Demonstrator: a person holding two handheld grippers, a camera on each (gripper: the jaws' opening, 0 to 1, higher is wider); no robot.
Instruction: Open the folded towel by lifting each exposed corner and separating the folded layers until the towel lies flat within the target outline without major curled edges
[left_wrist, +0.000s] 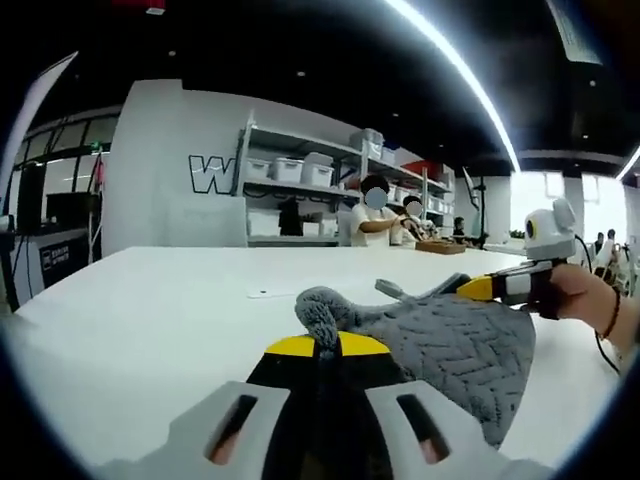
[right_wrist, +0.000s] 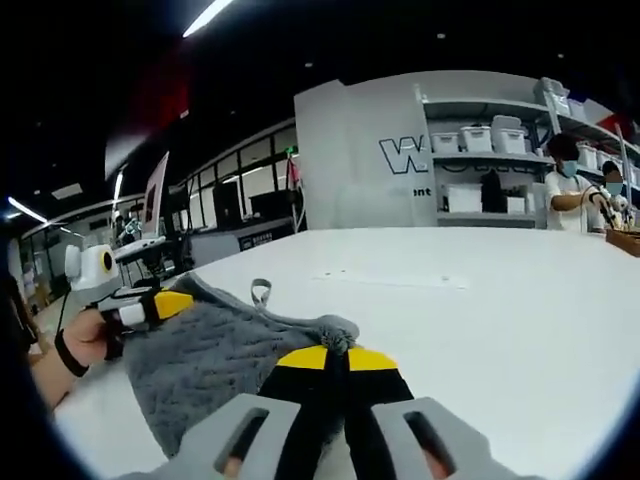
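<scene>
Towel (left_wrist: 455, 345), grey with a woven pattern, lies spread and rumpled on the white table (left_wrist: 150, 320) near its front edge, a small hanging loop (right_wrist: 260, 292) standing up from its far hem. Left tongs (left_wrist: 318, 345) are clamped together on one bunched corner of the towel. Right tongs (right_wrist: 336, 352) are likewise pinched shut on another corner, a hand (left_wrist: 575, 292) behind them in the left gripper view.
</scene>
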